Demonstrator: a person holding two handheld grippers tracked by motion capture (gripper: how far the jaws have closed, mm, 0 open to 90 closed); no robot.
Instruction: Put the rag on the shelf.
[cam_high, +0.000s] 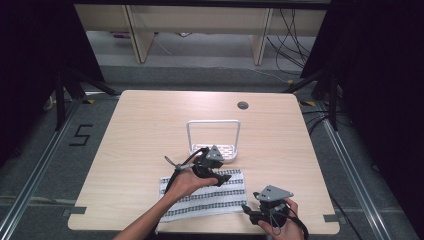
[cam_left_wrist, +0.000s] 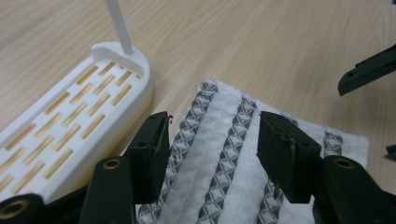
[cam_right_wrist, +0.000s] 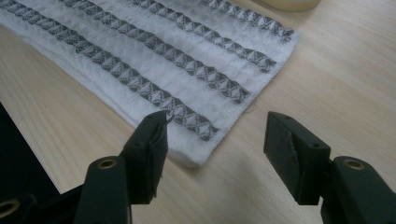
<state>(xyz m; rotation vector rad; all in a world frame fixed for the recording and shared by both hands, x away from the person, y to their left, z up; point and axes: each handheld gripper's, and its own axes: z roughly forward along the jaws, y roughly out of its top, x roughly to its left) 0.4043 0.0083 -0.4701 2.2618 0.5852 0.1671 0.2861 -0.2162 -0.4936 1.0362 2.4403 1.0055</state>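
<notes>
A white towel with grey patterned stripes (cam_high: 207, 196) lies flat near the table's front edge. My left gripper (cam_high: 220, 177) hovers open over its far edge, the towel (cam_left_wrist: 219, 158) showing between the jaws with nothing held. My right gripper (cam_high: 248, 209) stands open just off the towel's near right corner (cam_right_wrist: 196, 154), close above the tabletop. A white slotted rack with a hoop handle (cam_high: 214, 141) stands just beyond the towel; its base (cam_left_wrist: 70, 126) lies left of my left jaws.
The light wooden table (cam_high: 150, 130) has a round cable hole (cam_high: 243, 105) at the back. Dark curtains and stands flank the table. The other gripper's black jaw tip (cam_left_wrist: 369, 70) shows at the right in the left gripper view.
</notes>
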